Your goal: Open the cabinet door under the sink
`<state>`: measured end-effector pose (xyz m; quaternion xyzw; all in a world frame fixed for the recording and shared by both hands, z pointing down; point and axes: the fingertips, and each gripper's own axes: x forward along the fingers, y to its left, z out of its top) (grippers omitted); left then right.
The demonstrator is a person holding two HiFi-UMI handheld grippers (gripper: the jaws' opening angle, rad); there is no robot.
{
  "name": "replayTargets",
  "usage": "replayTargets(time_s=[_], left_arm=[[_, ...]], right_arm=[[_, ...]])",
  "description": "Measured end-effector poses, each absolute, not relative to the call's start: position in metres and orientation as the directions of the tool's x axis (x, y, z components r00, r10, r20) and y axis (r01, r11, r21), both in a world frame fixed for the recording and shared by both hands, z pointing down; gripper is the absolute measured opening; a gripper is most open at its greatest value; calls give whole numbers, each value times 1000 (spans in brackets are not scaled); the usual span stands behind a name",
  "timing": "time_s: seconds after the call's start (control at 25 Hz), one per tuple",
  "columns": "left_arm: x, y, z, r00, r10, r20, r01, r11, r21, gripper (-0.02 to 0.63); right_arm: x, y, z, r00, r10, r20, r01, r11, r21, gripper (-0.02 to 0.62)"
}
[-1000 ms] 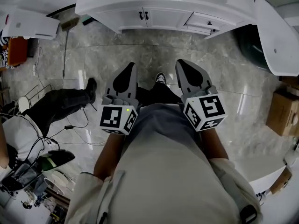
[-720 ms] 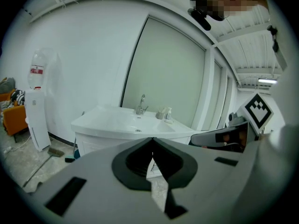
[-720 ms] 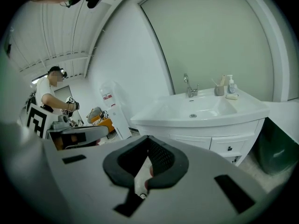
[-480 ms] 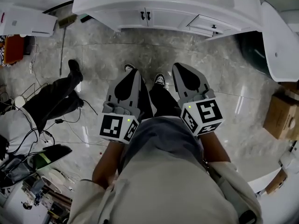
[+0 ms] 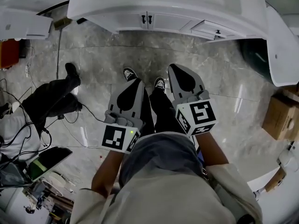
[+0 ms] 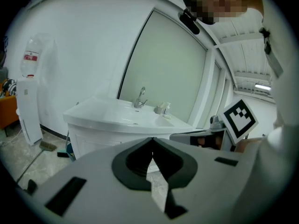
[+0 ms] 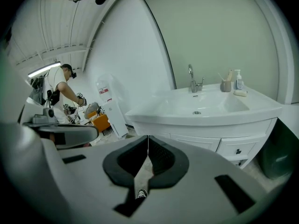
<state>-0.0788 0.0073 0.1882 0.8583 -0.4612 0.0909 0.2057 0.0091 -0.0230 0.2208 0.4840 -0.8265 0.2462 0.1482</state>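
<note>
sink cabinet [image 5: 163, 21]: nearer | left shoe [image 5: 129, 73]: forward | bystander's foot [image 5: 71, 70]: shifted left

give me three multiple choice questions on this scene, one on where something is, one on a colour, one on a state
1. Where does the soap bottle stand?
A. on the floor
B. on the sink top, near the faucet
C. in a drawer

2. What colour are the cabinet door handles?
A. gold
B. red
C. black

3. How are the left gripper and right gripper?
A. both shut, empty
B. both wide open
C. left shut on a handle

Answers:
1. B: the right gripper view shows the bottle at the basin's back edge.
2. C: the head view shows two dark handles on the white doors.
3. A: in each gripper view the jaws meet with nothing between them.
</note>
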Motion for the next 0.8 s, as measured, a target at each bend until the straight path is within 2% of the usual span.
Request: replayTargets(time_s=[0.4,0.8], left_arm=[[-91,-7,237,586,-714,385,-809,-482,337,2],[-100,-26,277,573,-707,414,-819,-470,330,2]], right_arm=[[-3,-59,272,-459,-730,506,-888,383,-253,11],[-20,-96,317,-466,-742,481,-885,393,-251,11]])
